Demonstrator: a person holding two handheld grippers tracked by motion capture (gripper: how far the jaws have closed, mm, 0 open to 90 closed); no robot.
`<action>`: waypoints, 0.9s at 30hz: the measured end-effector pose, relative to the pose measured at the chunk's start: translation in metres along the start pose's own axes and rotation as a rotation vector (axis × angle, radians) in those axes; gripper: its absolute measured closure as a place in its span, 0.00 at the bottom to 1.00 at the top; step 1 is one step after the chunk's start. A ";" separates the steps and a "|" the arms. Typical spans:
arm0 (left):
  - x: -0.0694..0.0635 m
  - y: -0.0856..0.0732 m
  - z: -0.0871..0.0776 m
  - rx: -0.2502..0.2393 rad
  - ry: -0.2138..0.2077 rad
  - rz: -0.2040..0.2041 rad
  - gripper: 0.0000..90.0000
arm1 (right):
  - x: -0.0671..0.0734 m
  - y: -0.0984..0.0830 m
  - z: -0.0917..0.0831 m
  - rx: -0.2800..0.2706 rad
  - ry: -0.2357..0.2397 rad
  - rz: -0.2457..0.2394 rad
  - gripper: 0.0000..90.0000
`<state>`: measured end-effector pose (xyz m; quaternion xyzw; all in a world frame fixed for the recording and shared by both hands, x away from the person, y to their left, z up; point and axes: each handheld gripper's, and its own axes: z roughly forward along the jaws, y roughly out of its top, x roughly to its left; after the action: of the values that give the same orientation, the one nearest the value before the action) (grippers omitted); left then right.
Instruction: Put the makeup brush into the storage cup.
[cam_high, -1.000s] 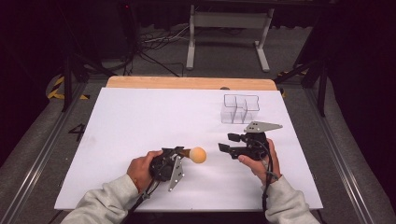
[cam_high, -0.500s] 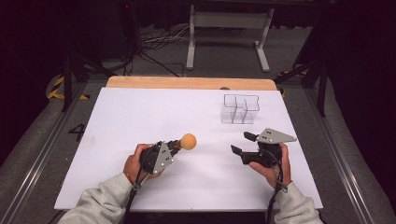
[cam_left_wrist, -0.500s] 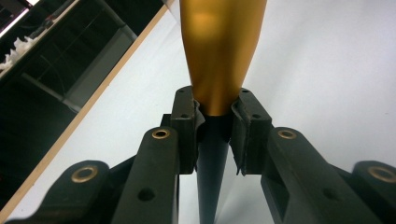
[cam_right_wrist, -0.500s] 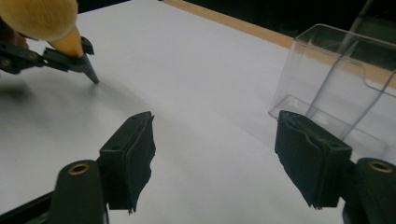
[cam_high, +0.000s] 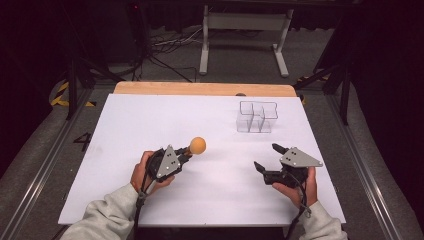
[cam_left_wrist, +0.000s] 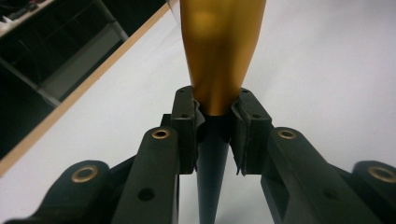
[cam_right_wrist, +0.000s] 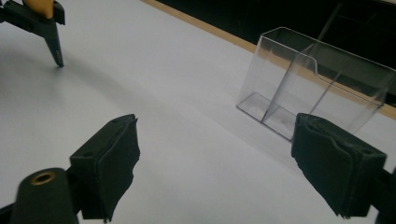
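Nearest the person, the left gripper (cam_high: 186, 155) has its jaws pinching the narrow end of an orange-handled tool (cam_left_wrist: 218, 51); since a second ago, when the two grippers sat close together mid-table, it has carried the tool left and tilted it up so the rounded orange end (cam_high: 197, 145) points toward the far side, which suggests a handover just finished and the left hand now has sole charge of it. The right gripper (cam_high: 270, 161) has drawn off to the right, its jaws spread wide and holding nothing; beyond it the clear divided box (cam_high: 256, 117) stands on the white sheet (cam_high: 150, 130), its compartments apparently empty.
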<state>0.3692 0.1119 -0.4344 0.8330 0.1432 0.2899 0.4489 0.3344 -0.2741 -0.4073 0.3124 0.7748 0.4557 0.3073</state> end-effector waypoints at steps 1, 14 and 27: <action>0.001 0.000 0.000 -0.003 -0.006 -0.009 0.82 | 0.000 -0.002 -0.001 -0.004 -0.014 -0.003 0.16; 0.011 0.001 0.001 -0.079 -0.076 -0.150 0.82 | -0.001 -0.023 -0.016 -0.028 -0.125 -0.038 0.12; 0.027 0.010 0.000 -0.165 -0.111 -0.229 0.82 | 0.001 -0.035 -0.025 -0.032 -0.165 -0.037 0.12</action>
<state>0.3901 0.1194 -0.4166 0.7863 0.1879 0.2009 0.5532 0.3077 -0.2997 -0.4291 0.3297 0.7450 0.4351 0.3834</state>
